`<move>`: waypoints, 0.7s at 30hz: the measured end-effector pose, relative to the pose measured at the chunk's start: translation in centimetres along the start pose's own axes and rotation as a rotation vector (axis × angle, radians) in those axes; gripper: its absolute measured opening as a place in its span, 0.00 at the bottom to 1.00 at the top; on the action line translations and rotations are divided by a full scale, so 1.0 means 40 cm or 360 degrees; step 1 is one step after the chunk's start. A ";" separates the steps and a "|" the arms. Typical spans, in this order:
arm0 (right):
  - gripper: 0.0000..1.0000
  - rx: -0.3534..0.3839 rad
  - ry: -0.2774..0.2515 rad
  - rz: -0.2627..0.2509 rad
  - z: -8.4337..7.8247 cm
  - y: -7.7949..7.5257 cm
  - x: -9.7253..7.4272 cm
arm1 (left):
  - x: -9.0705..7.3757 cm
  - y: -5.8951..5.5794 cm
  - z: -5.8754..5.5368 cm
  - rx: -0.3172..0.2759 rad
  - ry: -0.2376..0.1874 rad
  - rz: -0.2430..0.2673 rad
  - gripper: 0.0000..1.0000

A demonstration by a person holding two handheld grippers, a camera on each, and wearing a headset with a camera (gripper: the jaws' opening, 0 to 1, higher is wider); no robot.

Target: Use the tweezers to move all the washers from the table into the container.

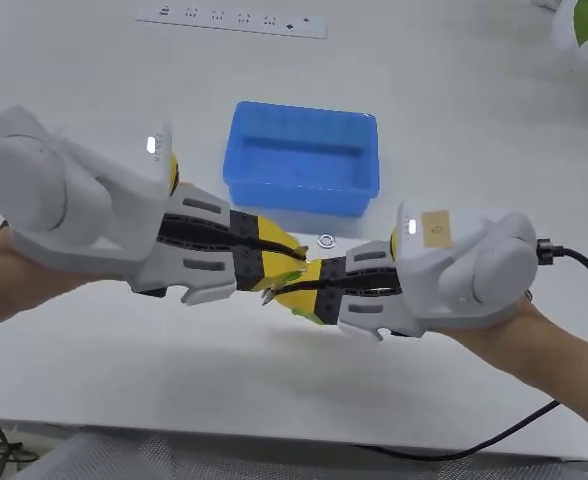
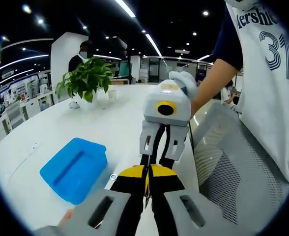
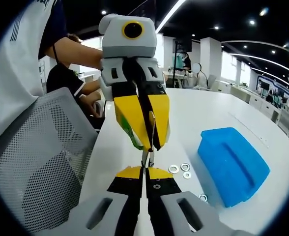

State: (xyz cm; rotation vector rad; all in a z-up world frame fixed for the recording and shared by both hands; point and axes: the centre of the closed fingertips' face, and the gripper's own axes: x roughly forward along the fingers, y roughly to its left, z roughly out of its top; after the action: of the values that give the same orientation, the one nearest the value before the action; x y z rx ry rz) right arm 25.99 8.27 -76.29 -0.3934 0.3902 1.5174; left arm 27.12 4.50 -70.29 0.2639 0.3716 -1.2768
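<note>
Just before the blue container (image 1: pixel 300 160), the left gripper (image 1: pixel 289 272) and right gripper (image 1: pixel 302 288) meet tip to tip, both clenched on the thin tweezers (image 3: pixel 148 157) spanning between them, while washers (image 3: pixel 174 168) lie on the table (image 1: pixel 444 90) beside that container's near wall

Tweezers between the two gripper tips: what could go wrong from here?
1. The tweezers look pinched between the left gripper and the right gripper, above the table; a badly timed release or a skewed pull could drop or twist them.
2. The washers lie close by, beside the blue container; a dropped tool or a low jaw might scatter them.
</note>
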 end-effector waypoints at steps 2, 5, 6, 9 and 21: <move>0.03 0.0021 0.0022 0.0001 -0.007 0.001 0.003 | 0.001 -0.002 -0.005 0.0006 0.0006 0.0007 0.06; 0.05 0.0044 0.0034 0.0010 -0.012 0.006 -0.001 | 0.000 -0.005 -0.007 -0.0001 0.0002 0.0006 0.06; 0.09 0.0048 0.0039 0.0009 -0.015 0.006 -0.002 | 0.000 -0.005 -0.008 -0.0002 0.0002 0.0008 0.06; 0.16 0.0079 0.0064 -0.0007 -0.024 0.002 -0.005 | -0.001 -0.002 -0.010 0.0014 0.0008 0.0015 0.06; 0.11 0.0111 0.0006 0.0023 0.008 -0.004 0.013 | -0.010 -0.007 0.005 0.0015 -0.0029 0.0010 0.06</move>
State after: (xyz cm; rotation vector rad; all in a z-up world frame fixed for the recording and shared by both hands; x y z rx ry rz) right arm 26.18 8.88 -76.25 -0.3393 0.4485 1.5133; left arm 26.79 4.70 -69.93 0.2612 0.3492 -1.2744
